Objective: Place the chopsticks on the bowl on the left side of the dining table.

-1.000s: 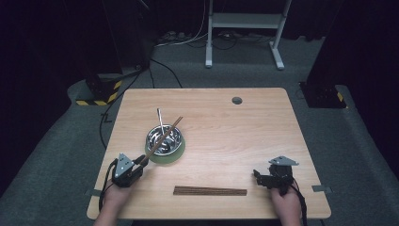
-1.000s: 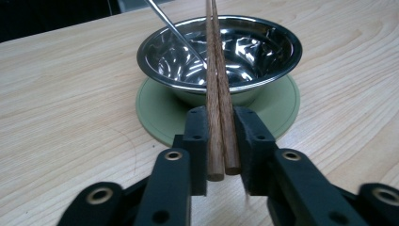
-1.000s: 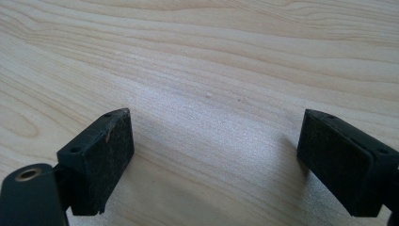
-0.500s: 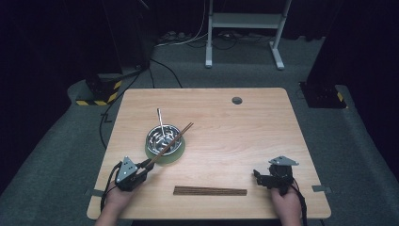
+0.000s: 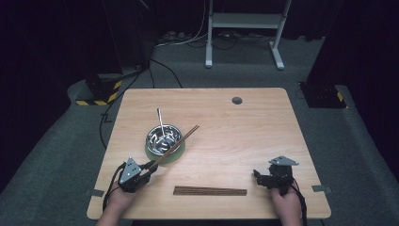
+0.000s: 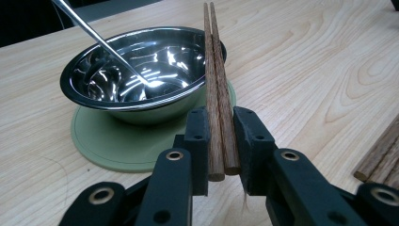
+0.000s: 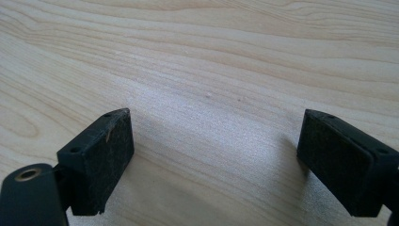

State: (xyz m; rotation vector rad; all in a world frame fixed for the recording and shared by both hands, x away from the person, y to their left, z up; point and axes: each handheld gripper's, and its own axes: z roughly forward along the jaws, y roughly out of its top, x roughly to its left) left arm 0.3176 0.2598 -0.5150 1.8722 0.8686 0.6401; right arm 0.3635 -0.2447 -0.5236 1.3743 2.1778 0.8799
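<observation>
L gripper, near the table's front-left corner, is pinching a pair of brown wooden chopsticks w/ jaws pressed on them; the sticks are angling over the rim of a shiny steel bowl. The bowl is sitting on a round green mat and holding a metal utensil. R gripper is resting spread wide over bare pale wood table. A second chopstick pair is lying flat near the front edge.

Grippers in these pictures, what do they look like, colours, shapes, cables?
Each tool is black: the left tool and right tool carry a grey three-cornered plate on top and trail a black cable. Close up, the jaws are blocky flat pads on arms with round rivet holes.
</observation>
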